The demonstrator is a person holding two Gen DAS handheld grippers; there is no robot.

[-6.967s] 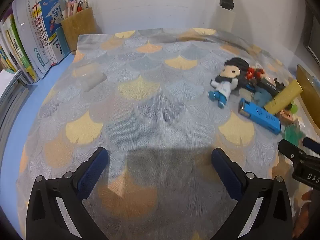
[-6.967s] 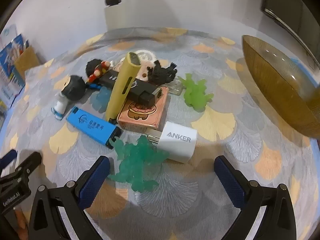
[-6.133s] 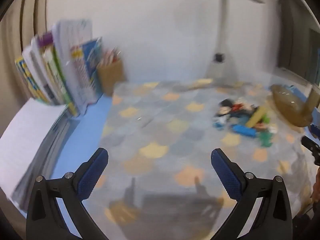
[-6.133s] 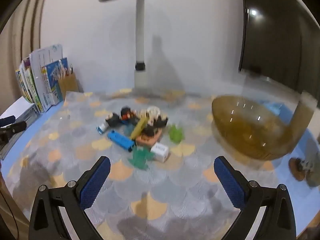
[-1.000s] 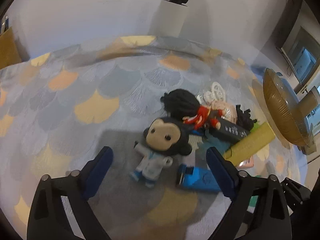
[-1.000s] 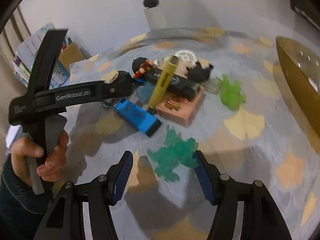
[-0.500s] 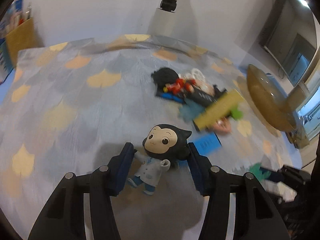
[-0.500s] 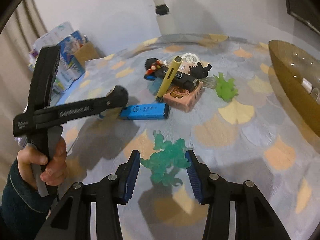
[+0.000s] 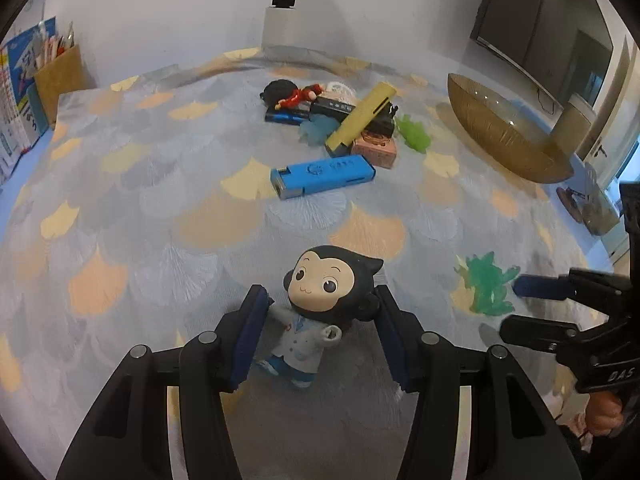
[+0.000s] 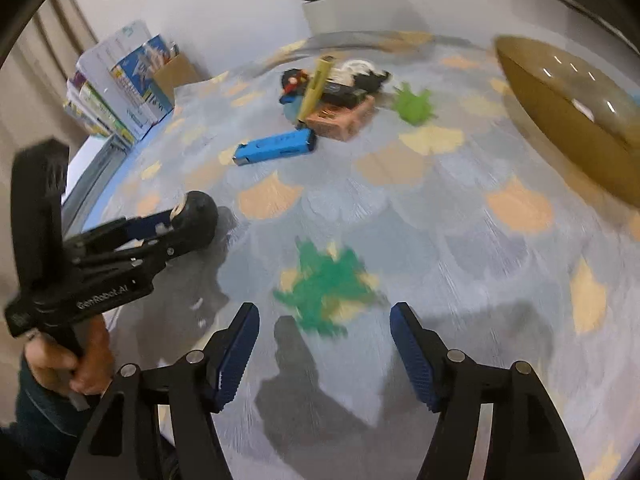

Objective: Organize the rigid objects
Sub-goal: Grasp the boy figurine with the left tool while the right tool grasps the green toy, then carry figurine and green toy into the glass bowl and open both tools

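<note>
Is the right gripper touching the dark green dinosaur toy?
Apart. In the right wrist view the right gripper has bare cloth between its blue pads, and the dark green dinosaur toy lies just beyond the fingertips; its jaws have just been opening.

The left gripper (image 9: 318,330) holds a black-haired figurine (image 9: 320,308) between its blue pads, above the patterned cloth (image 9: 160,208). A green toy (image 9: 486,284) lies on the cloth just beside the right gripper (image 9: 532,306). Farther back lies a blue box (image 9: 322,176), and a golden bowl (image 9: 504,136) stands at the right.
</note>
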